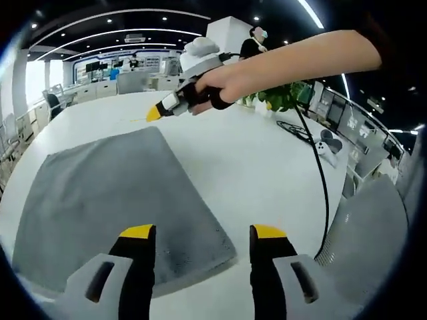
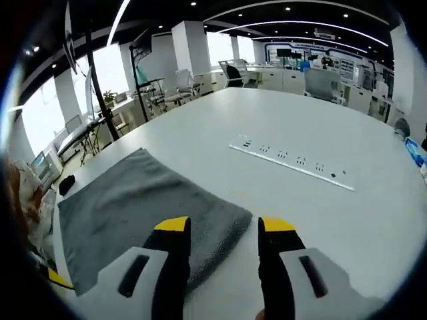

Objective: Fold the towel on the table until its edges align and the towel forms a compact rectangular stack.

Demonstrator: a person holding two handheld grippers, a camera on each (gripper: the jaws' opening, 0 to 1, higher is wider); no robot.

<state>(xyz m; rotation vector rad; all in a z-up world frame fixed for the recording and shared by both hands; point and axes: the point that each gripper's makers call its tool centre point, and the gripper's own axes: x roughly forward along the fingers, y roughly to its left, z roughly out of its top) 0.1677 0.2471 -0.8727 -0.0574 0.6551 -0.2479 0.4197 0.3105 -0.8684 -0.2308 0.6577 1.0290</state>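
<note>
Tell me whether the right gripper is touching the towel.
Apart. In the left gripper view the right gripper, held in a hand, hangs in the air above the table, beyond the towel's far edge.

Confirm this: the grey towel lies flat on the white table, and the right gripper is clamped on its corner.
Wrong about the clamp. The towel lies flat on the table, but the right gripper is open, holding nothing, as the right gripper view shows.
</note>
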